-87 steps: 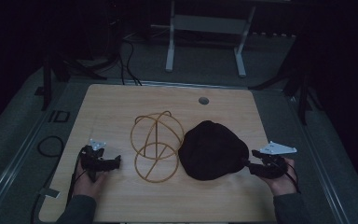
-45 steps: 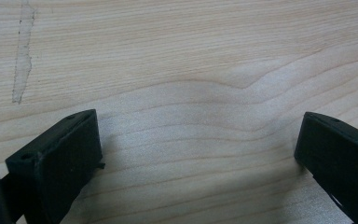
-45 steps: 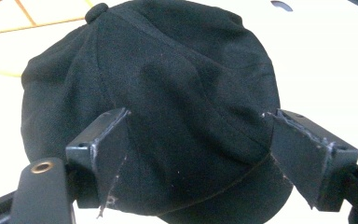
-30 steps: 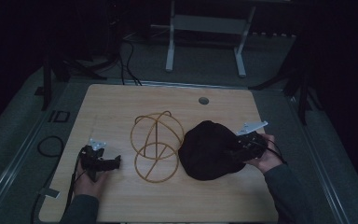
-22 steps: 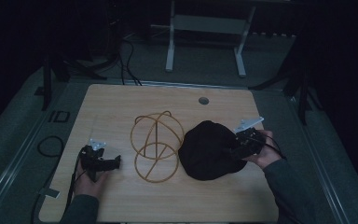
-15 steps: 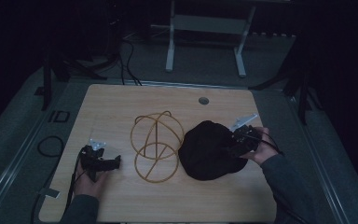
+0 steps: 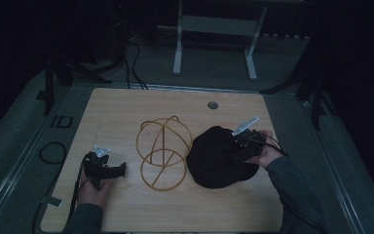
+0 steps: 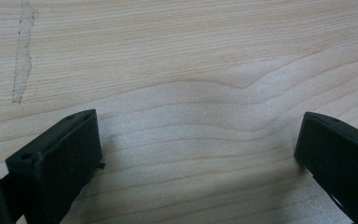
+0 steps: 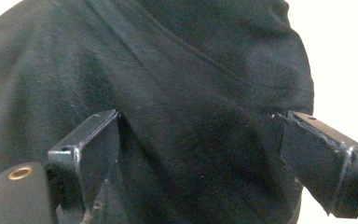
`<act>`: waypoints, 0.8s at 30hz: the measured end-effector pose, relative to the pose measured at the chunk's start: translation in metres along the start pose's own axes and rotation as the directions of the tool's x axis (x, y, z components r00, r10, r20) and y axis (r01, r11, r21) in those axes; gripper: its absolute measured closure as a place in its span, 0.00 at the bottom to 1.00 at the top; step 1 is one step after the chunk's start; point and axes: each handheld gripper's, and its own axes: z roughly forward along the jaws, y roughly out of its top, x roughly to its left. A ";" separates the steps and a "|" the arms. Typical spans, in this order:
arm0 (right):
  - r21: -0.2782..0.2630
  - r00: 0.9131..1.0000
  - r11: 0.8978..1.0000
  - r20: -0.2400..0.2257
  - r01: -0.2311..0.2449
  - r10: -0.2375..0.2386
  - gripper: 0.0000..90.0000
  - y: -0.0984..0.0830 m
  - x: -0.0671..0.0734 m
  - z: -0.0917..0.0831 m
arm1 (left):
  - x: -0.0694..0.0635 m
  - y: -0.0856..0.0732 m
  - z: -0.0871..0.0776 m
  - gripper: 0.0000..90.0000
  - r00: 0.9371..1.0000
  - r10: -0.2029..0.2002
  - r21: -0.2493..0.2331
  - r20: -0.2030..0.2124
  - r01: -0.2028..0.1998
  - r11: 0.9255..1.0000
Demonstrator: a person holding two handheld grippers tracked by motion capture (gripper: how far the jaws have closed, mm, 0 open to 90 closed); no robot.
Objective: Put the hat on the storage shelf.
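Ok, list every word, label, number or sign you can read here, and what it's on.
None can be read.
A dark marking on the grey floor strip left of the table: too blurred to read.
The black cloth, wire frame and both grippers carry no visible text.

We wear grey sleeves (image 7: 292, 183); our grippers are black, each left gripper (image 8: 200, 154) jaw a blocky slab (small screw holes), a brass rivet (image 9: 20, 173) showing on the right.
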 end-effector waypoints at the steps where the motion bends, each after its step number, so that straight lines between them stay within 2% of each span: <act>1: 0.007 1.000 1.000 -0.003 0.000 0.000 0.14 0.000 -0.001 0.002 | 0.000 0.000 0.000 0.00 1.000 0.000 0.000 0.000 0.000 1.000; 11: 0.018 1.000 1.000 -0.015 0.010 -0.009 0.14 0.001 -0.004 0.010 | 0.000 0.000 0.000 0.00 1.000 -0.001 0.000 0.001 0.001 1.000; 16: 0.024 0.999 1.000 -0.033 0.008 -0.007 0.18 0.001 -0.006 0.014 | 0.000 0.000 0.000 0.00 1.000 -0.001 0.000 0.001 0.001 1.000; 21: 0.024 0.999 1.000 -0.049 -0.008 0.009 0.27 0.001 -0.008 0.019 | 0.000 0.000 0.000 0.00 1.000 0.000 0.000 0.000 0.000 1.000; 24: 0.024 0.998 1.000 -0.061 -0.014 0.016 0.36 0.001 -0.009 0.020 | 0.000 0.000 0.000 0.00 1.000 -0.001 0.000 0.001 0.001 1.000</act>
